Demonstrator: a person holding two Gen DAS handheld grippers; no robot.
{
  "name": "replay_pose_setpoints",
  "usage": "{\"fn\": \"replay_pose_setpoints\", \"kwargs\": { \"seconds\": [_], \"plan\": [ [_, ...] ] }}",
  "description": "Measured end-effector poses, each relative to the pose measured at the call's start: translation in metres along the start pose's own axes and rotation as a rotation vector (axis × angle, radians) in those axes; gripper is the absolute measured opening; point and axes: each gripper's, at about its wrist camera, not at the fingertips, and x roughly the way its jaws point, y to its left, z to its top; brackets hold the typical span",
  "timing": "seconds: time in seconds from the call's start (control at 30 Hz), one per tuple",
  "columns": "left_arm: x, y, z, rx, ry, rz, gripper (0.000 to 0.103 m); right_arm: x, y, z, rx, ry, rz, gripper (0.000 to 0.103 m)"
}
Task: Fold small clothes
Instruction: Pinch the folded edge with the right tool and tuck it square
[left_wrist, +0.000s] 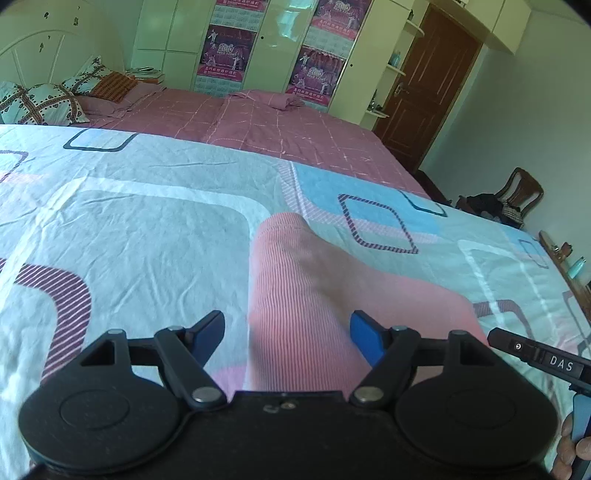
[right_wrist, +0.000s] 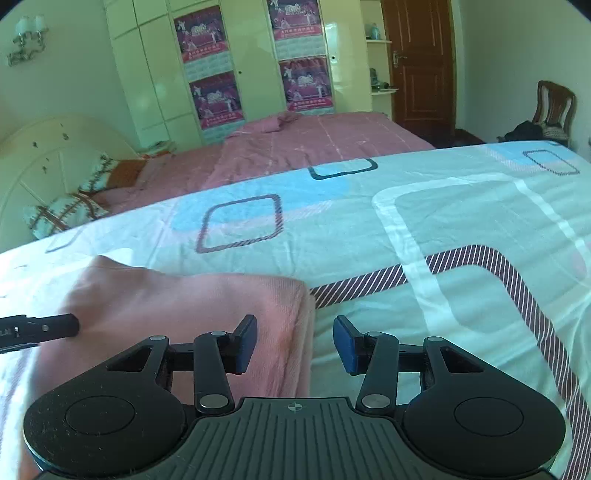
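Note:
A small pink ribbed garment (left_wrist: 295, 295) lies on the patterned bedsheet (left_wrist: 129, 229). My left gripper (left_wrist: 288, 338) is open, its jaws either side of the garment's left edge, just above it. In the right wrist view the same pink garment (right_wrist: 192, 306) lies folded with its right edge below my right gripper (right_wrist: 295, 343), which is open and holds nothing. The tip of the right gripper shows at the right of the left wrist view (left_wrist: 535, 354). The tip of the left gripper shows at the left of the right wrist view (right_wrist: 40, 328).
A second bed with a pink cover (left_wrist: 266, 125) lies beyond the sheet, with pillows (left_wrist: 40, 101) at its headboard. Wardrobes with posters (right_wrist: 214, 92), a brown door (right_wrist: 421, 66) and a wooden chair holding dark clothes (right_wrist: 546, 114) stand at the far side.

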Motion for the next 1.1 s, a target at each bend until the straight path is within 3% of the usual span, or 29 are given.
{"fn": "replay_pose_setpoints", "kwargs": {
  "seconds": [0.1, 0.2, 0.3, 0.37, 0.47, 0.5, 0.6, 0.77, 0.93, 1.1],
  "plan": [
    [-0.019, 0.002, -0.013, 0.004, -0.005, -0.010, 0.072, -0.021, 0.005, -0.008, -0.002, -0.009, 0.037, 0.046],
    [-0.031, 0.003, -0.027, -0.010, 0.013, -0.020, 0.071, -0.036, 0.015, -0.018, -0.033, -0.003, 0.064, 0.032],
    [-0.027, 0.001, -0.040, 0.008, 0.050, -0.016, 0.069, -0.040, 0.025, -0.030, -0.050, 0.017, 0.079, 0.031],
    [-0.023, 0.001, -0.046, 0.006, 0.053, -0.011, 0.069, -0.036, 0.033, -0.039, -0.082, 0.037, 0.061, 0.029],
    [-0.020, 0.001, -0.051, 0.013, 0.047, -0.004, 0.069, -0.021, 0.036, -0.048, -0.139, 0.068, -0.032, 0.020],
    [-0.020, 0.002, -0.053, 0.012, 0.048, -0.007, 0.069, -0.015, 0.031, -0.051, -0.144, 0.084, -0.069, 0.020],
    [-0.024, 0.001, -0.055, -0.014, 0.057, -0.007, 0.069, -0.008, 0.017, -0.054, -0.069, 0.110, -0.061, 0.020],
    [-0.032, -0.001, -0.063, 0.002, 0.054, -0.011, 0.069, -0.014, 0.019, -0.059, -0.056, 0.103, -0.075, 0.020],
    [-0.047, -0.007, -0.060, 0.057, 0.034, 0.001, 0.072, -0.053, 0.021, -0.057, -0.029, 0.047, -0.011, 0.020],
    [-0.062, -0.003, -0.074, 0.078, 0.061, -0.027, 0.074, -0.082, 0.027, -0.075, -0.024, 0.045, -0.023, 0.020]
  ]
}}
